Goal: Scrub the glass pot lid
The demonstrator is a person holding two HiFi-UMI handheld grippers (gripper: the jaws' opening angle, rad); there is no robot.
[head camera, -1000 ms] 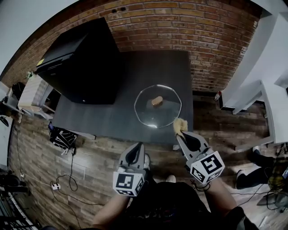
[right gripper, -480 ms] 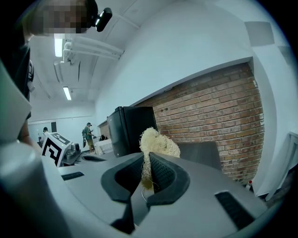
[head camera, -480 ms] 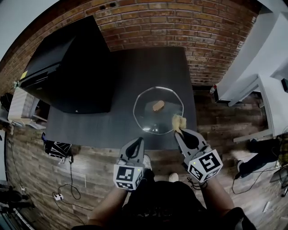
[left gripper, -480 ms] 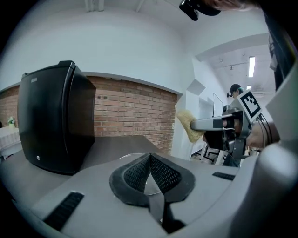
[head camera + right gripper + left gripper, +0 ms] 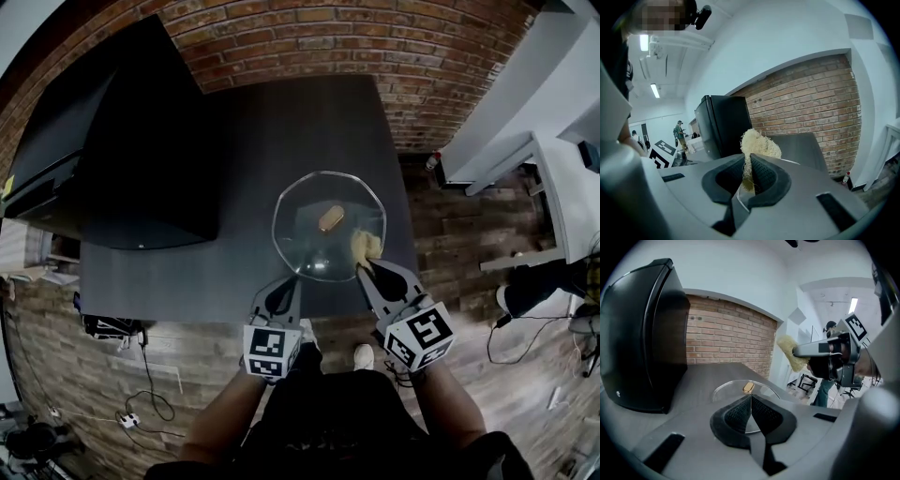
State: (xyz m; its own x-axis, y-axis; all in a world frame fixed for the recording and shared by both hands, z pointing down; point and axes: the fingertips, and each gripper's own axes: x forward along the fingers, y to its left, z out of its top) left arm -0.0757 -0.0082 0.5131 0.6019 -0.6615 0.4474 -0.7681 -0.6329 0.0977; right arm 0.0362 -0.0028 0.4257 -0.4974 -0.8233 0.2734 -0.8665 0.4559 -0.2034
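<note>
**No words, numbers or brands can be read.**
Each cube carries only a black-and-white square marker (image 5: 266, 345), a block pattern with no letters. One sits at the rear of the left gripper (image 5: 287, 284) and one at the rear of the right gripper (image 5: 364, 266). A small pale mark on the black cabinet (image 5: 112, 159), to the left gripper's left, is too small to read.
</note>
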